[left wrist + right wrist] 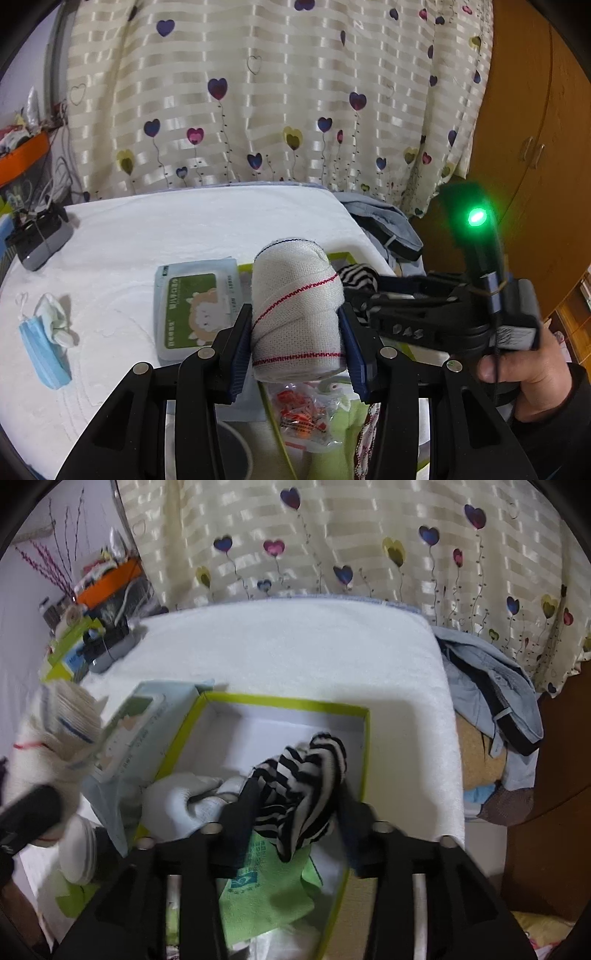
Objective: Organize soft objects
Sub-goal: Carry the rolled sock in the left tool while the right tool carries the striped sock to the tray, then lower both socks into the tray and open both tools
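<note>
My left gripper (pixel 293 310) is shut on a white bandage roll (pixel 295 295) with red stitching, its blue pads pressing on both sides. The roll hangs over the near end of a box with a yellow-green rim (pixel 295 703). My right gripper (pixel 297 788) stands open low inside that box. A black-and-white striped sock (pixel 303 771) lies loosely between its fingers. A white glove (pixel 173 801) and a green packet (pixel 266 886) also lie in the box. In the left wrist view a hand (pixel 517 369) holds the right gripper beside the roll.
On the white tablecloth lie a wipes pack (pixel 192 306) with a green label, a blue face mask (pixel 44 343) and a dark device (pixel 37 236). A clear bag of orange pieces (pixel 299 410) is below the roll. Grey-blue clothes (pixel 491 686) hang off the right edge.
</note>
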The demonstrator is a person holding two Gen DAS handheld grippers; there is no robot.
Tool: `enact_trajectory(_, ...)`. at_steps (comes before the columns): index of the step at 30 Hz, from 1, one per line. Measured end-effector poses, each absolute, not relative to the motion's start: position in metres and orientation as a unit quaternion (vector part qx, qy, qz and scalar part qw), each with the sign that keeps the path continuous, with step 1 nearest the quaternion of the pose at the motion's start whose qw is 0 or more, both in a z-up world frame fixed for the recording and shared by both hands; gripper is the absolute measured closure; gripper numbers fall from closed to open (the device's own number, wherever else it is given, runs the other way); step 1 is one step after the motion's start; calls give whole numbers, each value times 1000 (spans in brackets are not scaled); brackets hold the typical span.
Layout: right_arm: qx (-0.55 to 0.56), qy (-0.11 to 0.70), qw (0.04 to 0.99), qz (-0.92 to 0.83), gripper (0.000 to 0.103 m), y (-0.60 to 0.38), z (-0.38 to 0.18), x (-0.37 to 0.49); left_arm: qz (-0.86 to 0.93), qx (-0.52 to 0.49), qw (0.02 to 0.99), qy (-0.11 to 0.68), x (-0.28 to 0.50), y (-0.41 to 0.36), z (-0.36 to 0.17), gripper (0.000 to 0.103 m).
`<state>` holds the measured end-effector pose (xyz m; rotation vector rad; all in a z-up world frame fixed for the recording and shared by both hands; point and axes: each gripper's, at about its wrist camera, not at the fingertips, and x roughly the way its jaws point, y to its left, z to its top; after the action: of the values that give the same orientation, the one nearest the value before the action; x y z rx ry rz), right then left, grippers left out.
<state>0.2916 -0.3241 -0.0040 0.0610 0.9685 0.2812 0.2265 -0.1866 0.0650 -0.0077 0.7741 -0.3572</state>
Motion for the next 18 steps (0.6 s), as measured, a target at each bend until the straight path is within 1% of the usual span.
enact_trajectory(7,62,425,893,133,57,-342,19,281,-181,-4,903,390,226,-194,55,60)
enact_trajectory(12,75,423,893,133,57,-348,12,278,-201,17,883,424,222,-210,34,60)
enact_trajectory(18,82,424,891,140,56,-350,9,275,-214,27,872,439,224,-222,25,59)
